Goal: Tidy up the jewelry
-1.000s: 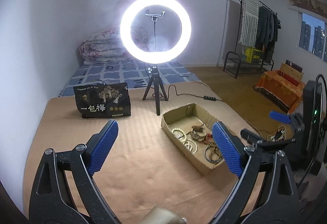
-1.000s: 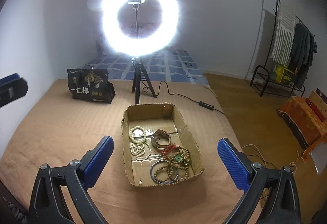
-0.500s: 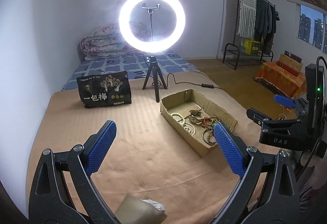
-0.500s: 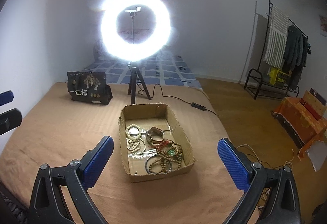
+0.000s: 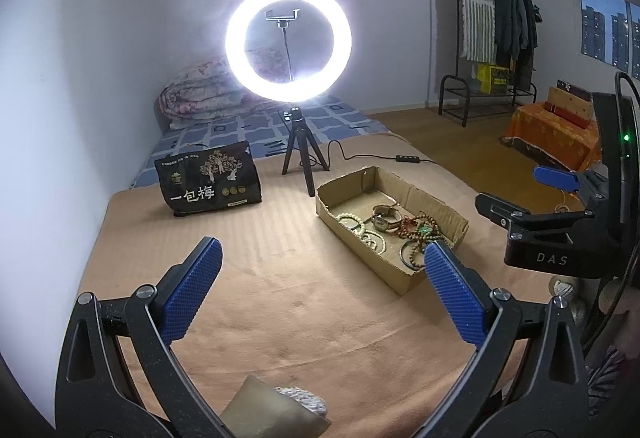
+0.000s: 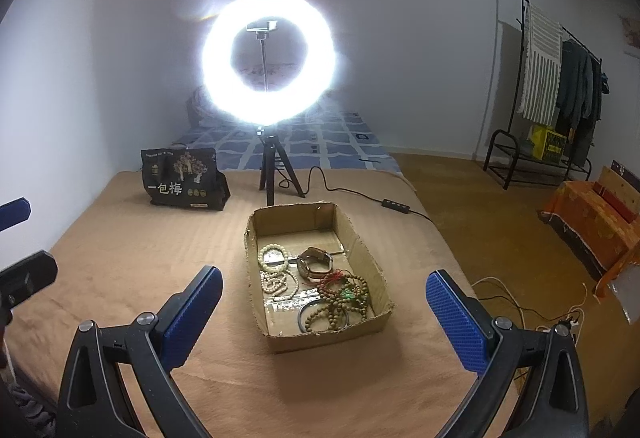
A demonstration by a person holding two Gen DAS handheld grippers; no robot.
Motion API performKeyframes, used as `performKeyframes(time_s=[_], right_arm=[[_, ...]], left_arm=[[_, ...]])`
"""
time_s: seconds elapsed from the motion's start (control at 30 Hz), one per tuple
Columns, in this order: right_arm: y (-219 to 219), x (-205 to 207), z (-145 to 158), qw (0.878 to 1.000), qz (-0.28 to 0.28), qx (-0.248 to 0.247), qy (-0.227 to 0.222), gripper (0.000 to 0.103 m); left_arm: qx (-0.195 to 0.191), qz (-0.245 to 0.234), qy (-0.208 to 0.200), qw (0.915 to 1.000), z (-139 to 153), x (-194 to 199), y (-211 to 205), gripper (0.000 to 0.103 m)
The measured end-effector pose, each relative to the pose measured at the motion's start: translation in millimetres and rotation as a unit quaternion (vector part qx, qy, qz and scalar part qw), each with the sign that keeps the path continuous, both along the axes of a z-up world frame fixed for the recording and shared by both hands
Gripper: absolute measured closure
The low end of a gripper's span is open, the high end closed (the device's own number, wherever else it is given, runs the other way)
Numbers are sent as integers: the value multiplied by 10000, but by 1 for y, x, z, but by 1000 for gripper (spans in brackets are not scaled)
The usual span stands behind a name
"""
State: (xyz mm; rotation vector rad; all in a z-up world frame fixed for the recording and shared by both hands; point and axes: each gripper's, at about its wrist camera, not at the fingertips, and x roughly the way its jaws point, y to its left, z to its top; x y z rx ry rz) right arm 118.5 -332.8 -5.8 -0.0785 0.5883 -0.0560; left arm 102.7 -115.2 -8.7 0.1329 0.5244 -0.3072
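A shallow cardboard box [image 6: 370, 262] lies on the tan blanket [image 6: 132, 262]. It holds white bead bracelets [image 6: 274, 258], a wristwatch [image 6: 316, 263], brown bead strings [image 6: 340, 308] and a dark bangle [image 6: 306, 310]. The box also shows in the left wrist view [image 5: 428, 202]. My right gripper [image 6: 322, 312] is open and empty, held above the box's near end. My left gripper [image 5: 320, 284] is open and empty, above the blanket left of the box. A beige pouch [image 5: 276, 412] lies at the bottom edge of the left wrist view.
A lit ring light on a small tripod [image 6: 272, 174] stands behind the box, its cable [image 6: 348, 192] running right. A black printed bag [image 6: 182, 178] stands at the back left. The bed edge drops to a wooden floor [image 6: 480, 222] on the right.
Both grippers have drawn back and risen a little, so the box looks farther away in both views. The beige pouch has come into the left wrist view. Both stay open.
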Motion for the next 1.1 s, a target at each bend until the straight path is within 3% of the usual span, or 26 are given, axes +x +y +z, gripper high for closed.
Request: performKeyframes(time_s=[1.1], right_arm=[[-5, 1, -10, 9997, -111, 82, 181, 0]], left_arm=[[14, 94, 189, 9998, -8, 1, 3, 0]])
